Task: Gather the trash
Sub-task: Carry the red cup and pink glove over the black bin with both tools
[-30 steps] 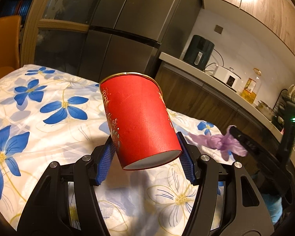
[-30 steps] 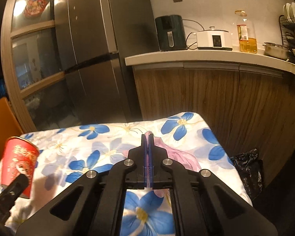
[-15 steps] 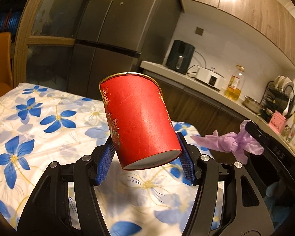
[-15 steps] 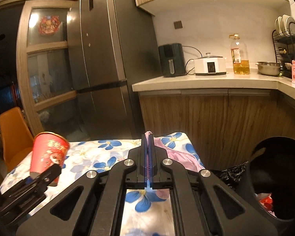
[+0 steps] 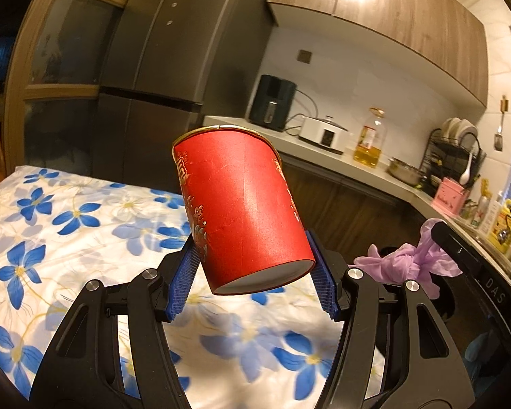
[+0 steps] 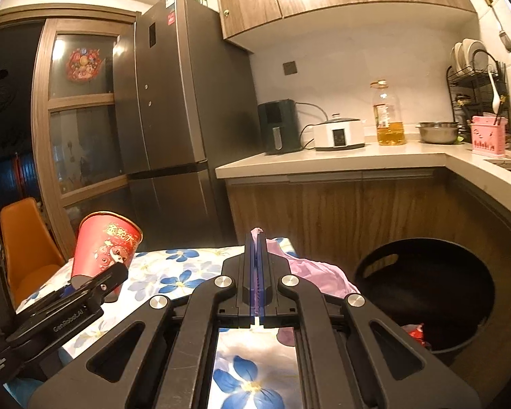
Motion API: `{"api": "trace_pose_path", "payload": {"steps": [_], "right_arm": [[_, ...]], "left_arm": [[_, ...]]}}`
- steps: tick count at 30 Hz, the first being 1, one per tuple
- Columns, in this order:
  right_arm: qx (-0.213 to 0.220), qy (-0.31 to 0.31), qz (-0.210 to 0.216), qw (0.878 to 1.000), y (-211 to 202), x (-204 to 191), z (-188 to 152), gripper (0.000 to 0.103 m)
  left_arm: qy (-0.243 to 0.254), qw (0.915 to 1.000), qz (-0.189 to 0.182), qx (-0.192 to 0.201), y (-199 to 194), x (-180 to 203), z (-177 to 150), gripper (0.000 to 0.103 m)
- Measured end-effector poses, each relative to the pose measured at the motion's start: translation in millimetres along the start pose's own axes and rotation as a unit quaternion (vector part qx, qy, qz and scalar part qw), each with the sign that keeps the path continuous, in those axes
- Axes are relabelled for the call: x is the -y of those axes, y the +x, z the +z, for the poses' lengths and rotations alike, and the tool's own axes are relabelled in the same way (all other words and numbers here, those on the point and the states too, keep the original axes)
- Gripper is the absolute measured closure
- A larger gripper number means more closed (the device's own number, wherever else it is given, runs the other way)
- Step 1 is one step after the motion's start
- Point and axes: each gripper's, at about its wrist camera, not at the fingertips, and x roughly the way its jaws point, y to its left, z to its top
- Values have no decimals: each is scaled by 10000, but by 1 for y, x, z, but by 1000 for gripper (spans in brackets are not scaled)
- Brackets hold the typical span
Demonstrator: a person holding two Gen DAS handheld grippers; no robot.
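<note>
My left gripper is shut on a red paper cup with gold print, held tilted above the flowered tablecloth. The cup also shows in the right wrist view, at the left. My right gripper is shut on a crumpled purple plastic glove, which hangs to its right; the glove also shows in the left wrist view. A black trash bin stands low on the right beside the table, with a red scrap inside.
A steel fridge stands behind the table. A wooden kitchen counter holds an air fryer, a cooker, an oil bottle and a dish rack. An orange chair is at the far left.
Both grippers have risen and swung right, away from the table's middle toward the counter. The black bin has come into the right wrist view. Both grips are unchanged.
</note>
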Motion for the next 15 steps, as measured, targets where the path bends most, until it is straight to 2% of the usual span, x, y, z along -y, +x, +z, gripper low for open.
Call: {"api": "trace_pose_path", "payload": {"steps": [15], "right_arm": [[283, 62, -538, 9981, -43, 46, 11, 101]], "left_arm": [[445, 9967, -678, -67, -1, 84, -8, 43]]}}
